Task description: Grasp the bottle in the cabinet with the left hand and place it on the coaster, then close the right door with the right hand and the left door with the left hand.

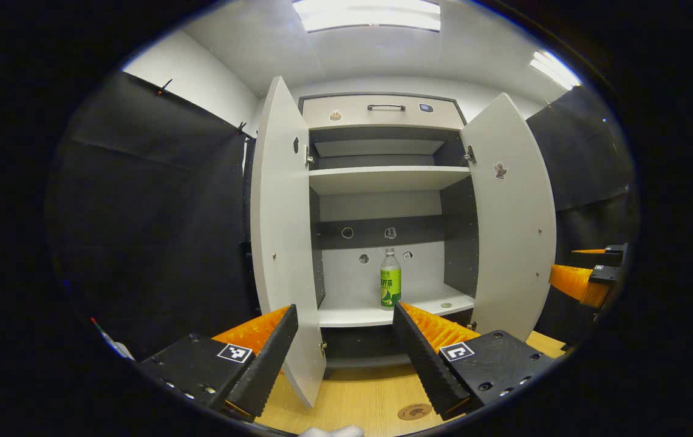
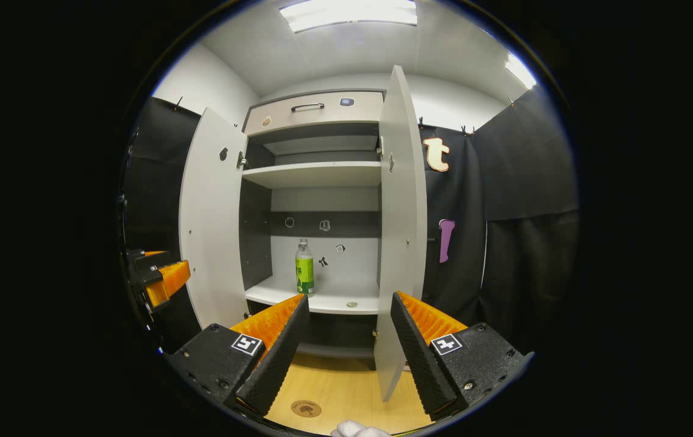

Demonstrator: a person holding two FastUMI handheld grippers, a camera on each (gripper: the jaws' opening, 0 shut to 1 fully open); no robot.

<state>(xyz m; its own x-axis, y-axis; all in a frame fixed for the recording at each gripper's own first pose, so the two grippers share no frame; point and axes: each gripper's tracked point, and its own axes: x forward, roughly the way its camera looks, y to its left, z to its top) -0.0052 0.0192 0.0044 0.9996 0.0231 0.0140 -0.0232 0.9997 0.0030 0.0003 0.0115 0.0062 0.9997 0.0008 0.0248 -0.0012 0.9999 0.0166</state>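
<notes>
Both doors [image 1: 285, 243] stand open, so we hold our left tool [image 1: 343, 358] released, facing the bottle [image 1: 390, 279] near the shelf's [image 1: 352, 315] front edge.

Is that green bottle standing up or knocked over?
Upright: the bottle stands cap up on the cabinet's lower shelf.

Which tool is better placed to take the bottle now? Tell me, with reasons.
Left. The left tool is open and points almost straight at the bottle standing on the cabinet's lower shelf. From the right tool, also open, the bottle sits off to one side.
</notes>
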